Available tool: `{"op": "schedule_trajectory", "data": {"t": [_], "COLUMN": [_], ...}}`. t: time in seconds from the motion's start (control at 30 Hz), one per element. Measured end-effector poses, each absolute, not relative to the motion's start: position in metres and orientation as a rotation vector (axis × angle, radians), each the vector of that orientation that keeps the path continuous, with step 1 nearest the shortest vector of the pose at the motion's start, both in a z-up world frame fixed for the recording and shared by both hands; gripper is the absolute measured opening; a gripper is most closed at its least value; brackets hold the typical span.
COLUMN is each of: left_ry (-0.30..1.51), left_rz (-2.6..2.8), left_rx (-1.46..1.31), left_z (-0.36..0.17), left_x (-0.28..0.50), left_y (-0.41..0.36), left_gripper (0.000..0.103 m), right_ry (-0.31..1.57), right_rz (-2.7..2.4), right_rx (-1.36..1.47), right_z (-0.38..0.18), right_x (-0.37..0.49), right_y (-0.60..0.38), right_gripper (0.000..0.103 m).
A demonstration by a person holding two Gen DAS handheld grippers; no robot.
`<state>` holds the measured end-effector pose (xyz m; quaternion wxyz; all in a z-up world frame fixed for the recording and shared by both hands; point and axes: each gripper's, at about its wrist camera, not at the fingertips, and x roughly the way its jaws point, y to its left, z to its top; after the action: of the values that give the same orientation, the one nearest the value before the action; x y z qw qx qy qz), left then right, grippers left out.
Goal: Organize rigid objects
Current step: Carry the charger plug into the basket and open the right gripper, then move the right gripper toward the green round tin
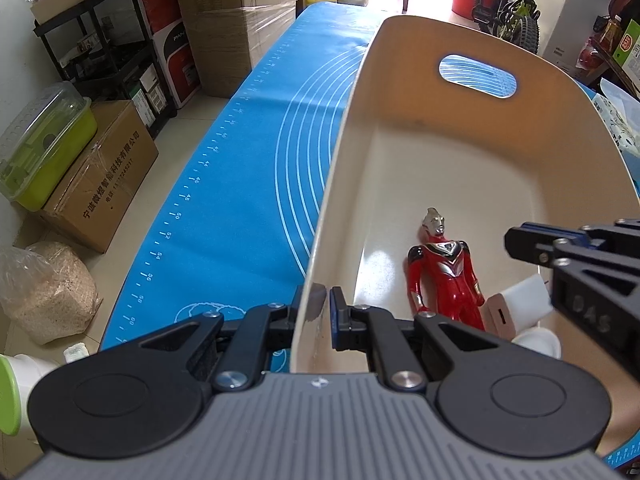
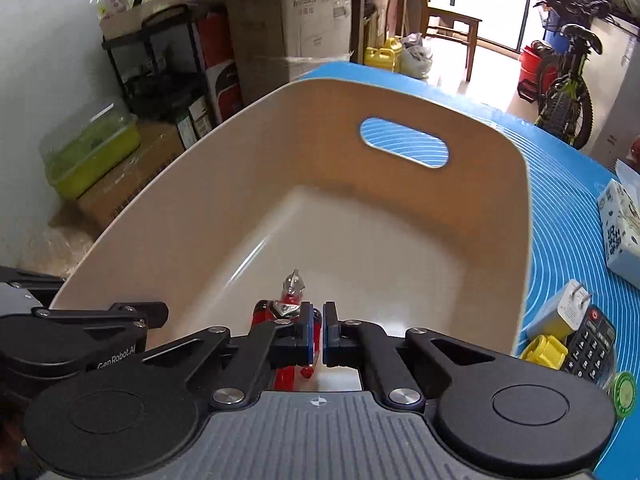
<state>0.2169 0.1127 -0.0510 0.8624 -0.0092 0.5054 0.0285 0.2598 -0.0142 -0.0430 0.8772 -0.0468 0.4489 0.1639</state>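
Printed words and numbers around a blue measuring mat

A ruler scale along the blue mat (image 1: 240, 168) on the worktop reads 44, 46, 48, 50, 52, 54, 56, 58, 60. The cardboard box (image 1: 100, 184) on the floor carries the Chinese company line "宁波微煜智能科技有限公司", with a smaller, partly legible phone line beneath. The left tool's (image 2: 120, 354) black arm is marked "GenRobot.AI"; the right tool's (image 1: 588, 316) housing shows embossed characters too faint to read surely. A white carton (image 2: 316, 20) bears an illegible brand word.

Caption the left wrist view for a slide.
Left gripper clamps the beige plastic bin's wall; red-and-silver hero figure lies inside.
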Motion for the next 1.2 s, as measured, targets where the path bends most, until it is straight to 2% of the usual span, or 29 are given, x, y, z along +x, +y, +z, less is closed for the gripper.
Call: {"op": "schedule_trajectory", "data": {"t": [0.13,0.27,0.33,0.43,0.67,0.97,1.2], "left_ry": [1.060,1.060,1.061,1.061,1.061,1.061,1.062], "left_rz": [0.062,0.067,0.067,0.067,0.068,0.070,0.075], "left_rx": [-0.022,-0.017,-0.019,-0.017,-0.015,-0.011,-0.008], "left_z": [-0.051,-0.052,-0.052,-0.052,-0.052,-0.052,-0.053], "left_x": [0.217,0.217,0.217,0.217,0.217,0.218,0.218], "left_y": [0.113,0.110,0.110,0.109,0.110,0.111,0.110], "left_gripper": [0.012,0.013,0.013,0.013,0.013,0.013,0.013], "right_ry": [0.895,0.845,0.807,0.772,0.762,0.882,0.959], "right_rz": [0.321,0.301,0.271,0.214,0.040,-0.103,-0.116], "right_rx": [-0.056,-0.009,-0.006,0.008,0.043,0.049,0.061], "right_z": [-0.029,-0.010,-0.002,0.007,0.004,-0.049,-0.089], "right_x": [0.256,0.251,0.247,0.242,0.242,0.248,0.248], "right_y": [-0.033,-0.061,-0.079,-0.110,-0.191,-0.270,-0.289], "right_gripper": [0.020,0.048,0.059,0.066,0.068,0.068,0.068]}}
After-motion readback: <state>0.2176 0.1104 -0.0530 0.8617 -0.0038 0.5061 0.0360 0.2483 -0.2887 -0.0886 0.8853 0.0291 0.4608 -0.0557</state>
